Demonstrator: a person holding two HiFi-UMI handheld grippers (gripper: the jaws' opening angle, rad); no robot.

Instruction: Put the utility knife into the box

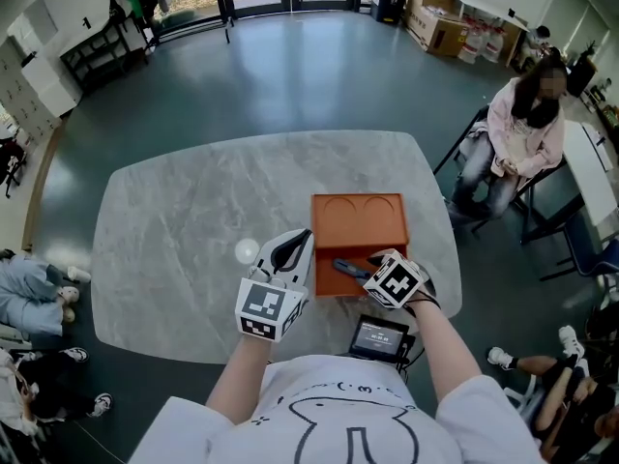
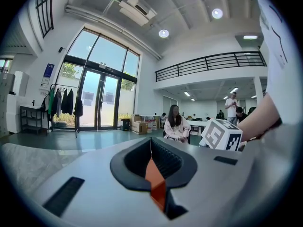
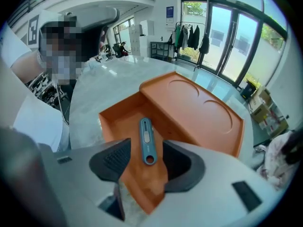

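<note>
Inside the box, under the right tool's wide-apart jaws, the utility knife lies flat (left tool clamps the box wall, apparently steadying it).

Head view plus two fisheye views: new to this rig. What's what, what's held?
No robot: a person holds a two-jaw gripper in each hand. The head view looks down from the person's head camera; each gripper view looks along its own jaws. An orange box sits on the marble table. The blue utility knife lies inside. The right gripper is open, jaws either side of the knife, not gripping. The left gripper is closed on the box's edge.
</note>
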